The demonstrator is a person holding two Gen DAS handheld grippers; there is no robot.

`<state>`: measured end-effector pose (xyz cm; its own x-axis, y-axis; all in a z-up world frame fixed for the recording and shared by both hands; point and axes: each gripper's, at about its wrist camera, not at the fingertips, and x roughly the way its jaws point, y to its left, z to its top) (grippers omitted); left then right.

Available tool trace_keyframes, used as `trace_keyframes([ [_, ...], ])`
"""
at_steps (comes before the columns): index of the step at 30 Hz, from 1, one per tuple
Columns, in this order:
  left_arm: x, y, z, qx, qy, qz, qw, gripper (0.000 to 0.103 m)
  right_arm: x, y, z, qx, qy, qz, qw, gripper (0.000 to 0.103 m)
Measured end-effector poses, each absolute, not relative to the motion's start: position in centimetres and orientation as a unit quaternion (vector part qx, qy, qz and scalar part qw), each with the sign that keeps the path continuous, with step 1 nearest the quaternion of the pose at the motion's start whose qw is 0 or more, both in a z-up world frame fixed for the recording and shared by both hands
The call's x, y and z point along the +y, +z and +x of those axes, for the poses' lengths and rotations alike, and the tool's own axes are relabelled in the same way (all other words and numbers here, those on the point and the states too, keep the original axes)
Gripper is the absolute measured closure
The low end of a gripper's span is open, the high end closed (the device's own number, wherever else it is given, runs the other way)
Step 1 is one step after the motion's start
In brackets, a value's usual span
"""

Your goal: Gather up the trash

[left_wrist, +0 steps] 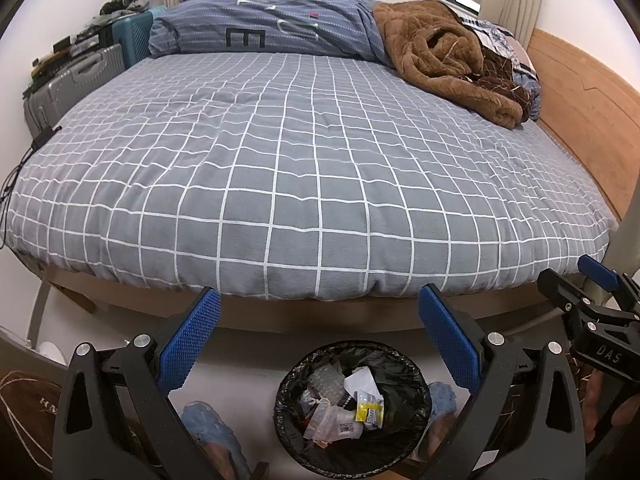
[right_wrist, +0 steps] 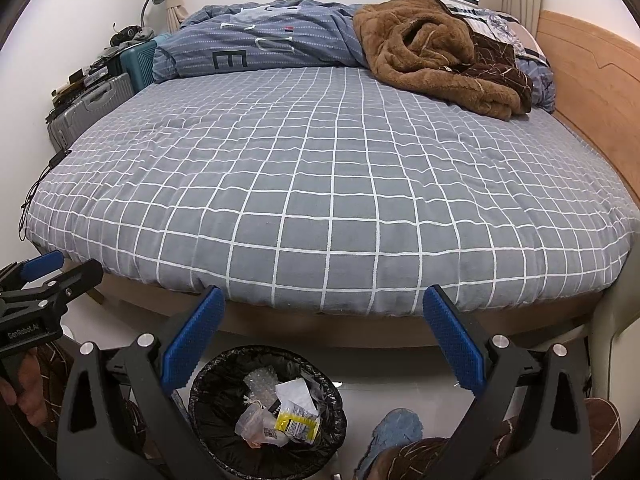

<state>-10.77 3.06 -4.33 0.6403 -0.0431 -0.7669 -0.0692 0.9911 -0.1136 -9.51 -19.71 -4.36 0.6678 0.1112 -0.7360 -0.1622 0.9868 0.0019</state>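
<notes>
Two grippers, left gripper point(left_wrist: 320, 332) and right gripper point(right_wrist: 324, 332), hang with fingers spread, empty, above one upright trash bin point(left_wrist: 416, 432) at the bed's point(left_wrist: 304, 184) near edge.

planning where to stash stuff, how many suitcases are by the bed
2: a grey suitcase on the floor beside the bed, and a teal suitcase just behind it. Clutter on top may hide more.

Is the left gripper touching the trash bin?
Apart. In the left wrist view, the open left gripper hangs above the trash bin, holding nothing.
</notes>
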Motion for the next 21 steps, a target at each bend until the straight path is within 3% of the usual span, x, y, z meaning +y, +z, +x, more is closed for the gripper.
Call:
trace_keyframes([
  [21,3.35,-4.74,-10.44,0.429,0.028,-0.049,0.901,0.006,-19.34,-4.9,-9.27,0.405,0.07,-0.031,0.911,0.008],
])
